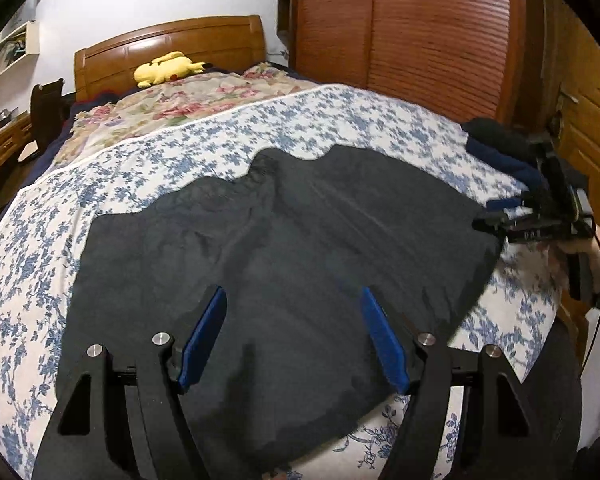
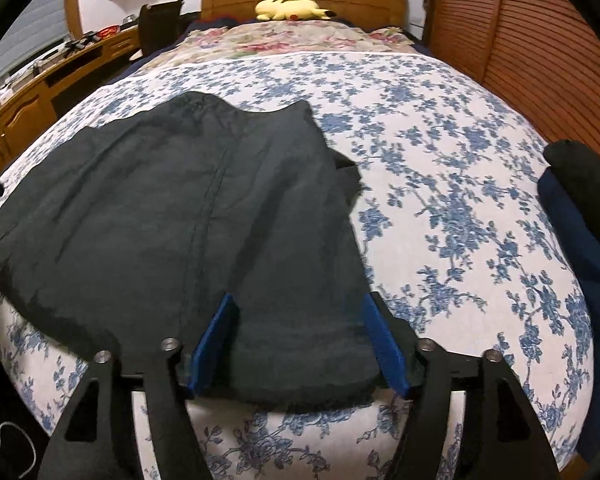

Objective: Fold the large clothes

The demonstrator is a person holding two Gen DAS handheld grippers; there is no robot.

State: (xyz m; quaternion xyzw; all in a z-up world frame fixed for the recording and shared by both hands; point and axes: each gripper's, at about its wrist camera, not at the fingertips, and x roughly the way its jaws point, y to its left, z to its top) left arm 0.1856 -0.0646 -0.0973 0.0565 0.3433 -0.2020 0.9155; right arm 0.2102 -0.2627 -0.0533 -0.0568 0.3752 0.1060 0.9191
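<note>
A large dark grey garment (image 1: 284,240) lies spread on the bed's blue-flowered sheet (image 1: 340,120); it also shows in the right wrist view (image 2: 180,216). My left gripper (image 1: 292,312) is open, its blue pads (image 1: 204,332) wide apart just above the garment's near part. My right gripper (image 2: 296,320) is open over the garment's near right corner, blue pads (image 2: 384,344) on either side of the hem. The right gripper also shows at the right edge of the left wrist view (image 1: 496,216), by the garment's right edge.
A yellow plush toy (image 1: 166,68) lies by the wooden headboard (image 1: 172,42) on a pink-flowered quilt (image 1: 180,100). Dark blue and black clothes (image 2: 580,220) are piled at the bed's right edge. A wooden wardrobe (image 1: 420,24) stands right, a desk (image 2: 40,84) left.
</note>
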